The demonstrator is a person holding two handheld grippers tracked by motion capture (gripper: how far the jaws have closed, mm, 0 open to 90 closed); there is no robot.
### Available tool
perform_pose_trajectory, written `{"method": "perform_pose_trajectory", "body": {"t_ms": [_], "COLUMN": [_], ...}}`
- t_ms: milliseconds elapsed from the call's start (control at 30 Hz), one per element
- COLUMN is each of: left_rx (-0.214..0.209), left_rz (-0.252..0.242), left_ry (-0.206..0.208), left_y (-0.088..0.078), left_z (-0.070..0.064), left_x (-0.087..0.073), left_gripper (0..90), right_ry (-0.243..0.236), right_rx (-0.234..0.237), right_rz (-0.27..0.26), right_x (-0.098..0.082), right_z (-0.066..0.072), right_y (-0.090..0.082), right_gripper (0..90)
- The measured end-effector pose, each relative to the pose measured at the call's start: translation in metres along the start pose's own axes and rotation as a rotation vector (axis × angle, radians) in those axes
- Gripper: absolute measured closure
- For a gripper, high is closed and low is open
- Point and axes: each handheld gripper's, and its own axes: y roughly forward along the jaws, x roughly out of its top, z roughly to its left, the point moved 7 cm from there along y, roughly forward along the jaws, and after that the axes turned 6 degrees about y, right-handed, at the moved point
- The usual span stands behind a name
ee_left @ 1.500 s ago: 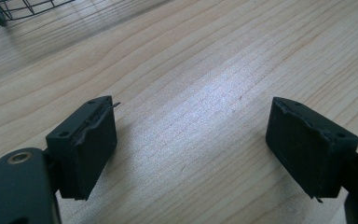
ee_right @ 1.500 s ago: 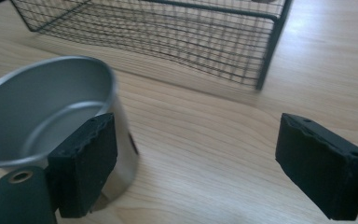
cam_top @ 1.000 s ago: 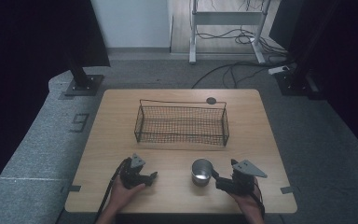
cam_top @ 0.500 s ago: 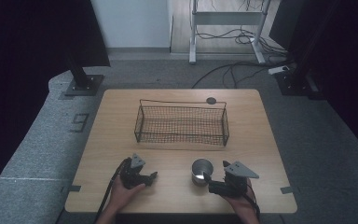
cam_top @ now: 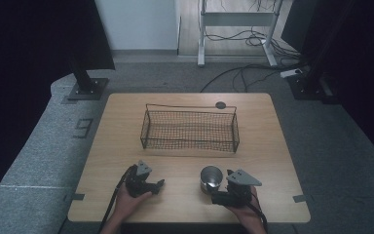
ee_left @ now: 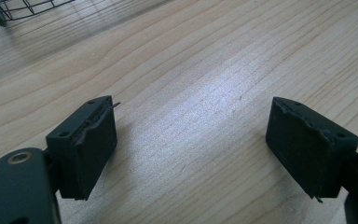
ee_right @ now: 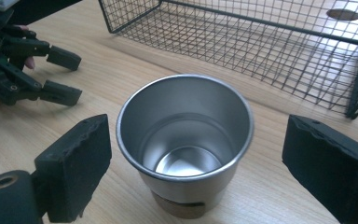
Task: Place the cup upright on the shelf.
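Nearest the bottom edge of the high view, two hands come in, each with a gripper. The right gripper [cam_top: 213,194] sits at the lower right of centre, its jaws aimed toward the frame's left and slightly up, and the cup [cam_top: 211,177] stands just past them, upright on the table [cam_top: 272,146], mouth to the ceiling. In the right gripper view the cup [ee_right: 185,140] fills the middle of the frame, and a black pad stands on each side of it, lower left and lower right, with a clear strip of wood showing between each pad and the steel wall. The jaws have just been opening; the cup is between them but neither pad presses on it, so I'd call that a wide, empty straddle rather than a grip.

The left gripper [cam_top: 158,185] rests at the lower left of centre, well apart from the cup, jaws spread wide over bare wood in its own view [ee_left: 191,140].

Farther up the frame the wire basket [cam_top: 190,129] lies across the table's middle, long side running left to right, nothing in it that I can see.

The right hand is plainly the nearer one. To my eye, any pick-up turns on the cup's vertical axis sitting centred between those pads before they close.
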Motion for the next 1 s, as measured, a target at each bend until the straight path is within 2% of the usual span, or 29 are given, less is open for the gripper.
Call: {"method": "perform_pose_trajectory", "body": {"t_ms": [333, 633, 767, 933, 1000], "left_rx": [0.000, 0.000, 0.000, 0.000, 0.000], "left_rz": [0.000, 0.001, 0.002, 0.002, 0.002], "left_ry": [0.000, 0.002, 0.002, 0.002, 0.002], "left_y": [0.000, 0.000, 0.000, 0.000, 0.000], "left_z": [0.000, 0.000, 0.000, 0.000, 0.000], "left_x": [0.000, 0.000, 0.000, 0.000, 0.000], "left_gripper": [16.2, 16.3, 16.3, 16.3, 16.3], "right_ry": [-0.011, -0.015, -0.036, -0.040, -0.047], "right_rx": [-0.003, -0.016, -0.014, -0.016, -0.011], "right_rz": [0.034, 0.062, 0.085, 0.094, 0.098], "right_x": [-0.006, -0.007, -0.010, -0.011, -0.012], "right_z": [0.004, 0.000, 0.002, 0.003, 0.004], "right_y": [0.010, 0.024, 0.034, 0.041, 0.045], "right_gripper": [4.8, 2.5, 1.9, 2.1, 6.7]}}
